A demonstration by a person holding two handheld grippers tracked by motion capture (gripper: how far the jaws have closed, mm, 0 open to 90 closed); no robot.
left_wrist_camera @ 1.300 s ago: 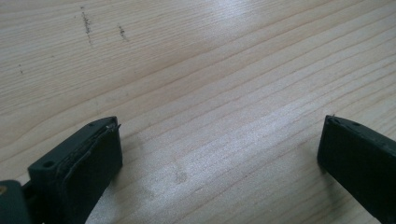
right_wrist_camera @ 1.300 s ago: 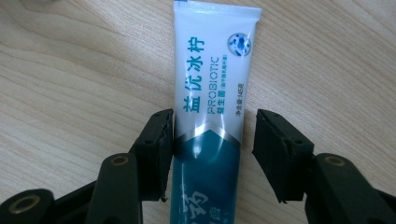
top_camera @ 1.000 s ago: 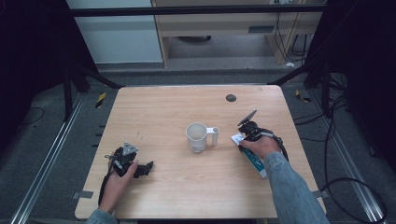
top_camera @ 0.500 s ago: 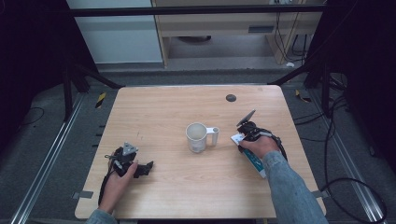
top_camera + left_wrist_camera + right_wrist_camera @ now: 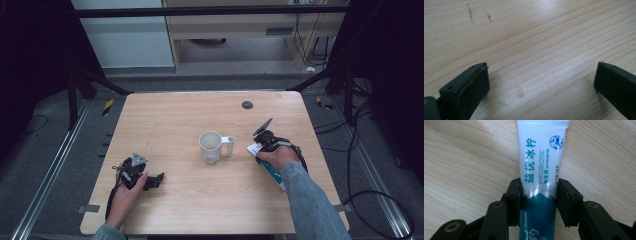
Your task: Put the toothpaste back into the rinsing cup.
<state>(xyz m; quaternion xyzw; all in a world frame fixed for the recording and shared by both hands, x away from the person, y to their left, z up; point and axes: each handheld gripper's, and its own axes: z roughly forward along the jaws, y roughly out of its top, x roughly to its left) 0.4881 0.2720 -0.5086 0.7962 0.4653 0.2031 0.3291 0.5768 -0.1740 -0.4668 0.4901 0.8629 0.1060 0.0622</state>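
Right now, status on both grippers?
Left gripper open, resting on table. Right gripper shut on toothpaste tube. Mug beside it, apart.

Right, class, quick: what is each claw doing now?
Left claw: open, holding nothing, over the table.
Right claw: closed on the toothpaste tube.

change: none visible | right tongs (image 5: 256,148) still clamp tube (image 5: 541,157) | left tongs (image 5: 156,180) unmoved

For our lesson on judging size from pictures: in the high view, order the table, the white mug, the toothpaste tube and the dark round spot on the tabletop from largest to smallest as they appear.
1. Table
2. White mug
3. Toothpaste tube, partly hidden by the right tool and hand, so its place against the mug is unsure
4. Dark round spot
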